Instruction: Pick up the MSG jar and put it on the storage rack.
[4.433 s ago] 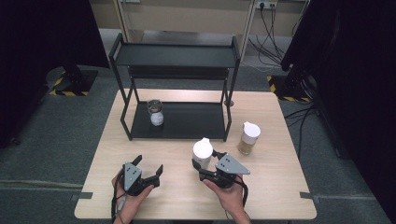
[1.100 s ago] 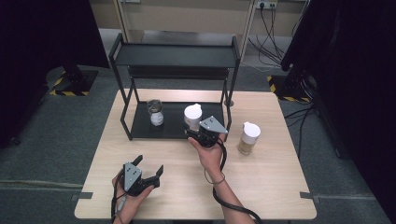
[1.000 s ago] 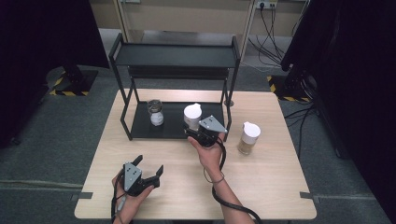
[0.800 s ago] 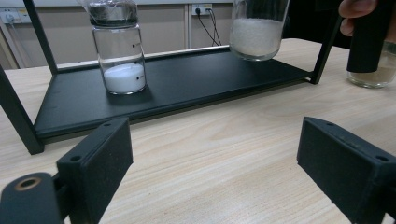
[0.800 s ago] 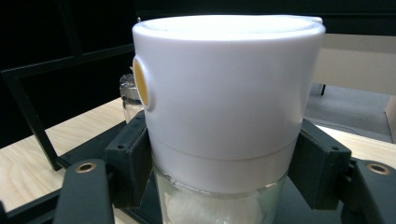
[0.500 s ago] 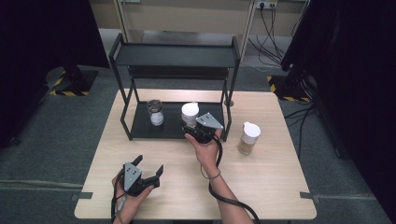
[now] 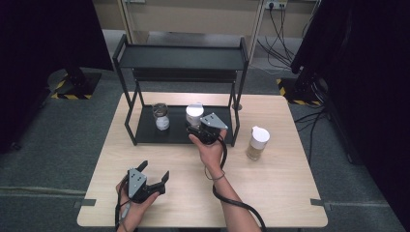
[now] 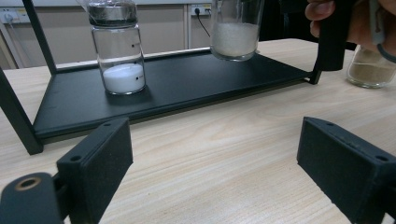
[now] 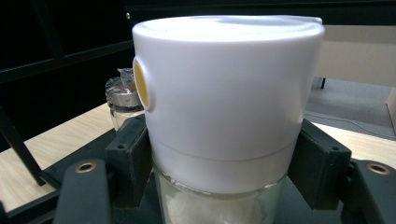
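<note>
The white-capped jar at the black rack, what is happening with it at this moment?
A person is putting jars on the bottom shelf of the black rack. The right gripper is shut on the white-capped jar and holds it just above that shelf, not yet set down. A metal-capped jar already stands on the shelf to its left. Another white-capped jar with brown powder waits on the table right of the rack. The left gripper is open near the table's front edge.

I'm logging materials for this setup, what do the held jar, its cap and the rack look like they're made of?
Jar: clear glass, probably; white grains show through.
Cap: smooth white plastic, by its soft sheen.
Rack: likely metal, matte black, with thin straight bars.
</note>
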{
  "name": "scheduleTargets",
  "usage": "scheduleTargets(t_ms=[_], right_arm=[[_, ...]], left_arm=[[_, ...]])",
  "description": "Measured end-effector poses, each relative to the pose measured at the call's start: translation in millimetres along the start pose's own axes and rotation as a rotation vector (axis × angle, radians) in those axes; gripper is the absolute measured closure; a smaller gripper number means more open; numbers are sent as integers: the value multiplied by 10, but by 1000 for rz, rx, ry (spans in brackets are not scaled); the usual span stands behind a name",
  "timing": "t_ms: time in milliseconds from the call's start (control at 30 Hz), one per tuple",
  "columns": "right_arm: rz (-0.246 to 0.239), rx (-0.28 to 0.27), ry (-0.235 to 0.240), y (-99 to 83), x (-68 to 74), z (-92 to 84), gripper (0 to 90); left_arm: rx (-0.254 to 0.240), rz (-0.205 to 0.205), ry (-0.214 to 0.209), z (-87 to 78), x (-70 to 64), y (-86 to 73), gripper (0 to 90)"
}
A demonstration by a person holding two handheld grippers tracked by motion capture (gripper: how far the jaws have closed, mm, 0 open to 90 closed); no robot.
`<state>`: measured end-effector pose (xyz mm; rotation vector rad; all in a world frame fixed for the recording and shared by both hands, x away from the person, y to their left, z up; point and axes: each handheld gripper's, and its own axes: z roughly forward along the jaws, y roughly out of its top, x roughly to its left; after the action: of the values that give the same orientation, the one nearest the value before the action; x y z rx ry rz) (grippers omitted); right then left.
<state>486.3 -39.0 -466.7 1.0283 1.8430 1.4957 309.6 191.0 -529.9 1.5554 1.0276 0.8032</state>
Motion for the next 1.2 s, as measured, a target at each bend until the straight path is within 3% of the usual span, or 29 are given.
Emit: scheduleTargets(t_ms=[1200], right_arm=[[31,30,-37,-13,-60,359,309]], left_arm=[[-2,1,-3,-2,0,-1,100]])
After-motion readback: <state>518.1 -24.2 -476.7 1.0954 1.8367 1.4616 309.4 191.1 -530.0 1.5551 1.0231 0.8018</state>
